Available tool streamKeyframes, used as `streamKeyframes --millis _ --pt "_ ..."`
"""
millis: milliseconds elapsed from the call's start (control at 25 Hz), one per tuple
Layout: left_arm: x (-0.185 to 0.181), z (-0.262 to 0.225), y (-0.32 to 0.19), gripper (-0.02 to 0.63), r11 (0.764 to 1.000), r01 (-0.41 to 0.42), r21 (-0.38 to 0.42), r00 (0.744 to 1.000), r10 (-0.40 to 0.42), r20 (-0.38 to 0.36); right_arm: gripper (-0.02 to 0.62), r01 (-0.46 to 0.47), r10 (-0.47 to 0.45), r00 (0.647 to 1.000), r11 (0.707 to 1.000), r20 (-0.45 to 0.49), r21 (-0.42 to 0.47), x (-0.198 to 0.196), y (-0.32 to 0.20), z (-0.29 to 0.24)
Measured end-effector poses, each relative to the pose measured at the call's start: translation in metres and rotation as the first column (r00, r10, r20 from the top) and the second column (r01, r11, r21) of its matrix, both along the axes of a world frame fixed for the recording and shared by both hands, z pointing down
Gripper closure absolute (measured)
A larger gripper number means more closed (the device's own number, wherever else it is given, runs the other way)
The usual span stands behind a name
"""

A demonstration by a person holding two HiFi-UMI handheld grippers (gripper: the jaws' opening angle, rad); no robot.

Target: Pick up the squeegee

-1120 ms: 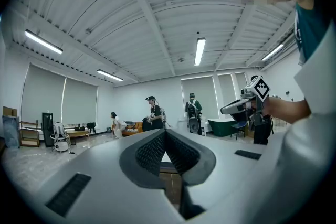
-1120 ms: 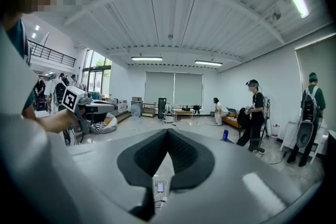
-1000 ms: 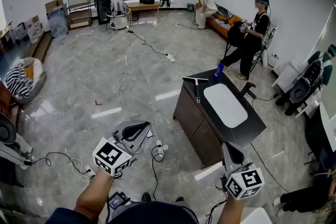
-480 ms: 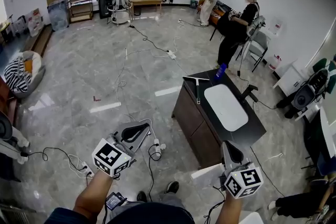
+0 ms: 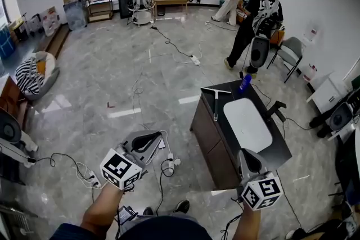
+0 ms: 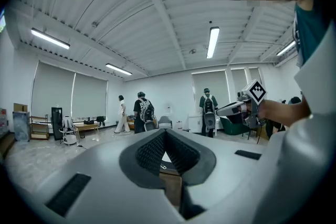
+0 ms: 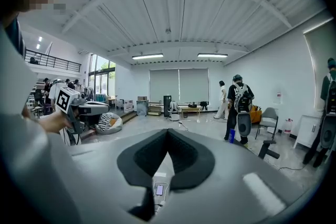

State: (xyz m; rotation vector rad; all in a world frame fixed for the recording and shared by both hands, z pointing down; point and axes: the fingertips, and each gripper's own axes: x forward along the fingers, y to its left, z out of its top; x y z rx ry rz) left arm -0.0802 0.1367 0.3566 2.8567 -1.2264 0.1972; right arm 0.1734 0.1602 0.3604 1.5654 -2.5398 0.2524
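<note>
Right tool (image 7: 167, 132) shut, squeegee (image 5: 215, 103) apparently on cabinet (image 5: 206, 127)

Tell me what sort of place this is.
Probably a big room used as a recording lab: cables trail across the floor, a lone cabinet stands mid-room, and a person wears a backpack.

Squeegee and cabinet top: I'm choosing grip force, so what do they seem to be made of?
Squeegee: pale, slim handle and crossbar, plausibly plastic or metal; too small to tell which. Cabinet top: dark, smooth, even slab, perhaps laminate or stone.
</note>
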Motion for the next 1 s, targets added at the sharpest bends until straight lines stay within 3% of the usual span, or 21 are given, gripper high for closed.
streamKeyframes --millis 560,840,1000 --pt "0.057 0.010 -0.055 0.600 0.992 0.126 -0.019 0.991 -0.125 0.041 0.586 0.138 -0.137 0.989 0.990 0.047 -0.011 0.052 -0.092 0.019" --pt "0.064 0.013 -0.089 0.600 0.993 0.113 -0.030 0.993 -0.112 0.040 0.586 0.119 -0.117 0.992 0.992 0.054 -0.029 0.062 -0.120 0.026" --pt "0.065 0.020 -0.121 0.600 0.997 0.063 -0.036 0.998 -0.062 0.032 0.586 0.068 -0.067 0.997 0.997 0.043 -0.032 0.064 -0.140 0.029"
